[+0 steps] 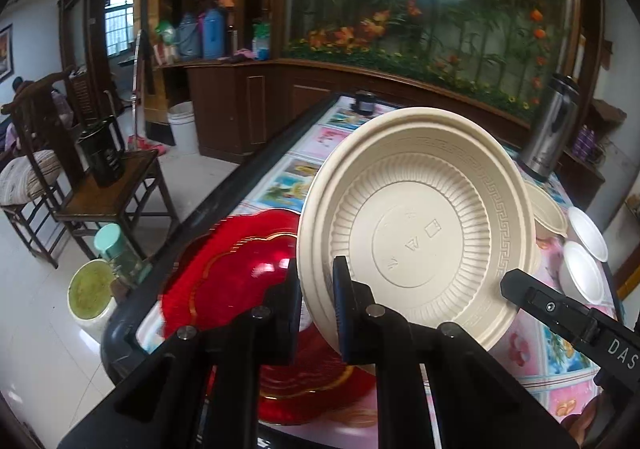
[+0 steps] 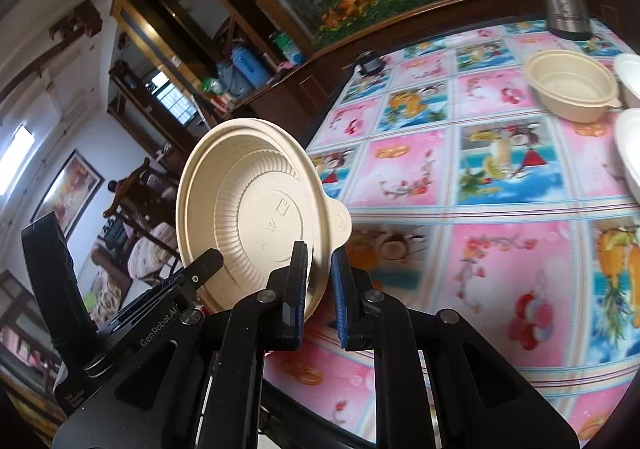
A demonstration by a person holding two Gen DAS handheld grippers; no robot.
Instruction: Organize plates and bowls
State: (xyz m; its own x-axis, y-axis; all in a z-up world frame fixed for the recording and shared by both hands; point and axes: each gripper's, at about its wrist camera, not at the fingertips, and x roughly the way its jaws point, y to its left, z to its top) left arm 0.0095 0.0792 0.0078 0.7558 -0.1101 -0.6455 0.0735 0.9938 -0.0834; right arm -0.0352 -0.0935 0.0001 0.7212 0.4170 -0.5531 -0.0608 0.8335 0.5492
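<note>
My left gripper is shut on the rim of a beige plastic bowl, held tilted above the table with its underside facing the camera. Red scalloped plates lie below it at the table's left end. My right gripper is closed on the rim of the same beige bowl from the other side; its finger shows in the left wrist view. A second beige bowl stands upright on the flowered tablecloth. Two white bowls sit at the far right.
A steel thermos stands at the table's far right. A small dark pot sits at the far edge. Wooden chairs, a bucket and a jar are on the floor at the left.
</note>
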